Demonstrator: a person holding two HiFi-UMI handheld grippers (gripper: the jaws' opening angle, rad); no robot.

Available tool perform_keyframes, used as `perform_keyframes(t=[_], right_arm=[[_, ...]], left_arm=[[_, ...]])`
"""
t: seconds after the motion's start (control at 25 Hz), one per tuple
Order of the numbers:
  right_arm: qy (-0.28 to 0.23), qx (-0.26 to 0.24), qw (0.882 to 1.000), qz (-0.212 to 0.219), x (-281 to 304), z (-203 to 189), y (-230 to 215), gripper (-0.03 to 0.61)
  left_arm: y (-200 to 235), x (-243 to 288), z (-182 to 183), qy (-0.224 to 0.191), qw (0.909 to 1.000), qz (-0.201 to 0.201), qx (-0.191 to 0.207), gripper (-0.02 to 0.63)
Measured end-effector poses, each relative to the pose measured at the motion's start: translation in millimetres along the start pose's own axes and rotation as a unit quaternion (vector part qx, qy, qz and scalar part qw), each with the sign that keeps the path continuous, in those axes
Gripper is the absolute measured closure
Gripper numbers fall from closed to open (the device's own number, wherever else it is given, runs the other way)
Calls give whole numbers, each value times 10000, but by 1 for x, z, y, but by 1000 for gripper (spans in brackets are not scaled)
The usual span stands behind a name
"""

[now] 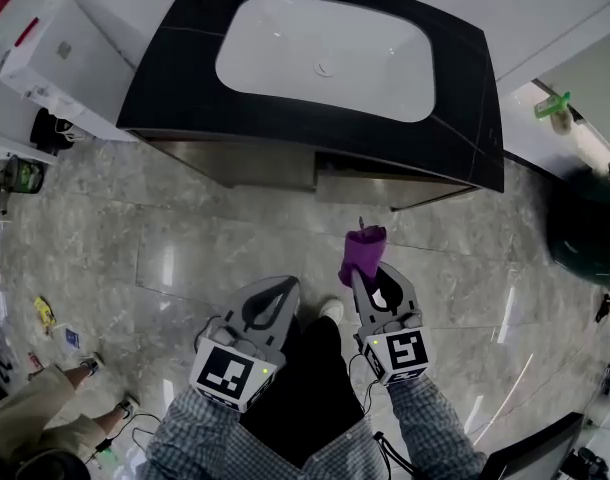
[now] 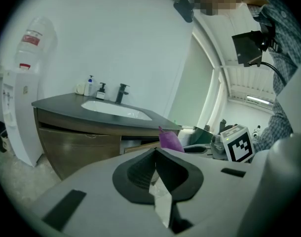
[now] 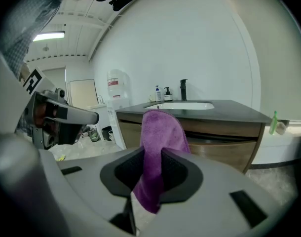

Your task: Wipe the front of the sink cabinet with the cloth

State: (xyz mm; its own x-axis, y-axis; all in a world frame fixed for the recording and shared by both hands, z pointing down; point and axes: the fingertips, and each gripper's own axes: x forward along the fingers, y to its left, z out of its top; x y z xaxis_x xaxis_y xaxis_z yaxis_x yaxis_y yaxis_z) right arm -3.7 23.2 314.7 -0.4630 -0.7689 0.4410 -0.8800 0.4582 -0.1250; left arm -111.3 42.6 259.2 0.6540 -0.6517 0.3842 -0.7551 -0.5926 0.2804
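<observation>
A purple cloth (image 1: 363, 253) (image 3: 158, 147) (image 2: 170, 139) is pinched in my right gripper (image 1: 371, 277) (image 3: 151, 174), which is shut on it and held over the floor, well short of the cabinet. The sink cabinet front (image 1: 270, 164) (image 3: 214, 142) (image 2: 81, 144) is brown wood under a black counter (image 1: 180, 78) with a white basin (image 1: 325, 53). A drawer (image 1: 385, 190) at its right side stands slightly out. My left gripper (image 1: 283, 290) (image 2: 155, 169) hangs beside the right one, shut, with nothing between its jaws.
A white water dispenser (image 1: 60, 53) (image 2: 19, 112) stands left of the cabinet. A dark green bin (image 1: 585, 233) sits at the right. Bottles and a black tap (image 3: 183, 89) line the counter's back. Another person's feet (image 1: 90, 368) and small litter lie on the marble floor at lower left.
</observation>
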Motion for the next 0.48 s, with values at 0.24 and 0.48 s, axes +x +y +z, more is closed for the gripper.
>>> perform_keyframes(t=[0.24,0.48], right_arm=[[24,-251,9984,508,57,-44,4,488],[12,-451,9953,861,107,-65,3,488]], left_arm=[[22,24,-31,-32,9992,350,-185,603],[35,44,-53,-13,9973,656,-317,603]])
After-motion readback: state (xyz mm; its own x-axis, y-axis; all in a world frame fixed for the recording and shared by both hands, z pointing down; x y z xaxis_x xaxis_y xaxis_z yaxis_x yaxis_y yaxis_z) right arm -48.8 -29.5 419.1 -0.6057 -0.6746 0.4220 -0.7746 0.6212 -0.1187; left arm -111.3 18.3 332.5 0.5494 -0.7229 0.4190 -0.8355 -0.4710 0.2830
